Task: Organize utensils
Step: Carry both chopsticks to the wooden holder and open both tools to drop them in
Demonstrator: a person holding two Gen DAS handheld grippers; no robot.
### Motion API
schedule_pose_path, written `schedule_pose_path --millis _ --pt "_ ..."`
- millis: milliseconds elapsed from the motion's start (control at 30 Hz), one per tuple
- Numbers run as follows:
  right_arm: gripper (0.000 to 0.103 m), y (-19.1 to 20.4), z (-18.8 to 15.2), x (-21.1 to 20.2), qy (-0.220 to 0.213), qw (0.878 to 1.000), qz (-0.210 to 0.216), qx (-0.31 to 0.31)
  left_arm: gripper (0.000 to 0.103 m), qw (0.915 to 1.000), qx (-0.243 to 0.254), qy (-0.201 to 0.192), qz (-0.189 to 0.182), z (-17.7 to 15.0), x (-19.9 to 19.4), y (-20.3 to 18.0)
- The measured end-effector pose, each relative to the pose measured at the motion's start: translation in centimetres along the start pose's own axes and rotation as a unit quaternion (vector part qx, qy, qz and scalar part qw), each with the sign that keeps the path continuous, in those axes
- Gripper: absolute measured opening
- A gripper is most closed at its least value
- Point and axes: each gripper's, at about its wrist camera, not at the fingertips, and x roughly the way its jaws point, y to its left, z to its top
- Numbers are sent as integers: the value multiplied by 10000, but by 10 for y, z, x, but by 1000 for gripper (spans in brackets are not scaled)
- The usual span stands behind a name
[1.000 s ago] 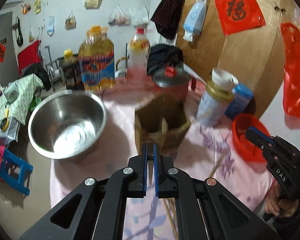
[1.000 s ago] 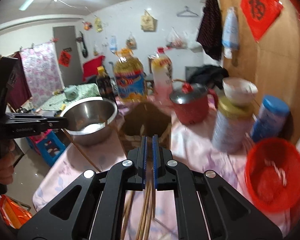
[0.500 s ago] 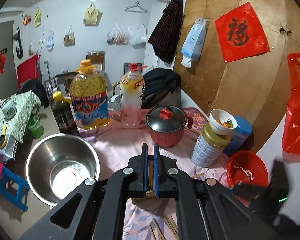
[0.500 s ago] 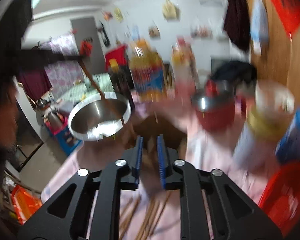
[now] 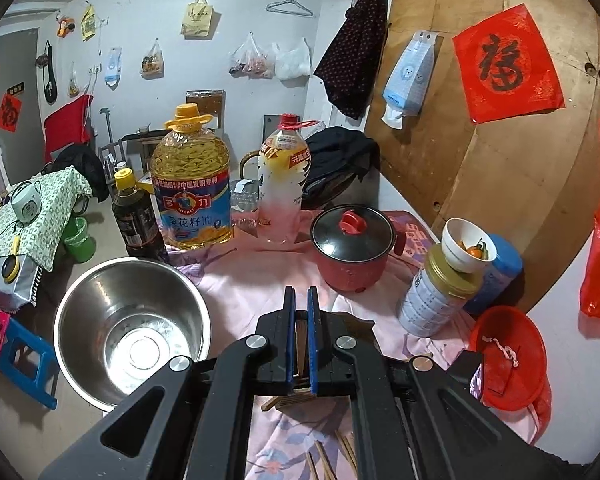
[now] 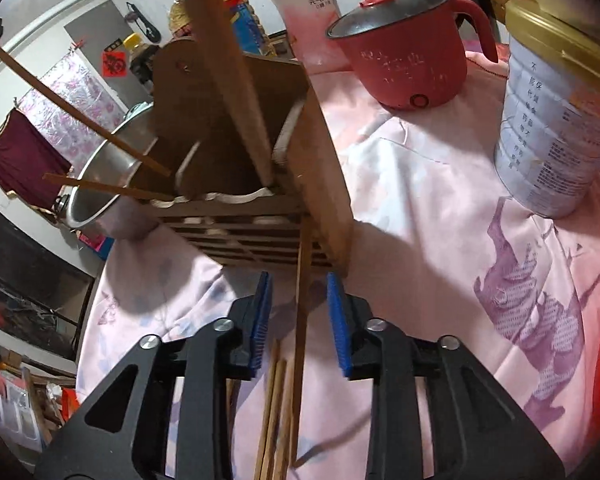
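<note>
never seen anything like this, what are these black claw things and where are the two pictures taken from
A person holds a two-finger gripper in each hand; each carries a wide-angle camera looking along its fingers. One picture is from the left gripper, shut on a thin chopstick, which shows better from the other camera. The other is from the right gripper, its jaws closing around a loose chopstick on the pink cloth, not yet gripping. Ahead stands a wooden holder; a steel bowl, red pot and tin sit around.
</note>
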Motion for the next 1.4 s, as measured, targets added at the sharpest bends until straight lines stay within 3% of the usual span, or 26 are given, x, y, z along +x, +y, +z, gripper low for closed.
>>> schedule_pose_path --millis 200,267,333,467,567,867,967,1000,1067,1200,1300,1400 --pt "7 10 -13 -55 -760 9968 -134 -206 6 10000 -28 49 -70 -2 8 5" --pt "7 18 -14 -86 -1282 9915 -27 -221 6 9999 -40 51 -99 -3 10 6" --pt "7 31 -7 -115 -1991 9794 -85 -328 6 9999 -52 54 -109 -2 12 7" --pt "7 46 23 -145 -2971 9543 -139 -290 6 9999 -73 78 -103 -3 15 7" --pt "7 50 46 -148 -3460 9375 -282 -248 6 9999 -89 102 -65 -3 19 7" --pt "7 42 95 -110 -4062 9119 -579 94 6 9989 -368 299 30 -8 46 19" --pt "11 44 95 -84 -3794 9239 -485 109 7 9984 -441 336 63 -9 53 22" --pt "12 44 93 -81 -3715 9273 -435 139 10 9982 -475 342 96 -9 54 24" --pt "13 45 86 -84 -3718 9274 -381 147 38 9982 -495 307 150 -9 52 25" --pt "18 53 81 -103 -3841 9220 -487 -82 41 9977 -602 236 197 -7 44 32" --pt "28 54 75 -120 -3902 9189 -577 -107 41 9973 -676 171 224 -9 33 34" --pt "41 54 60 -139 -3969 9152 -700 -70 50 9970 -706 68 303 -15 18 36"
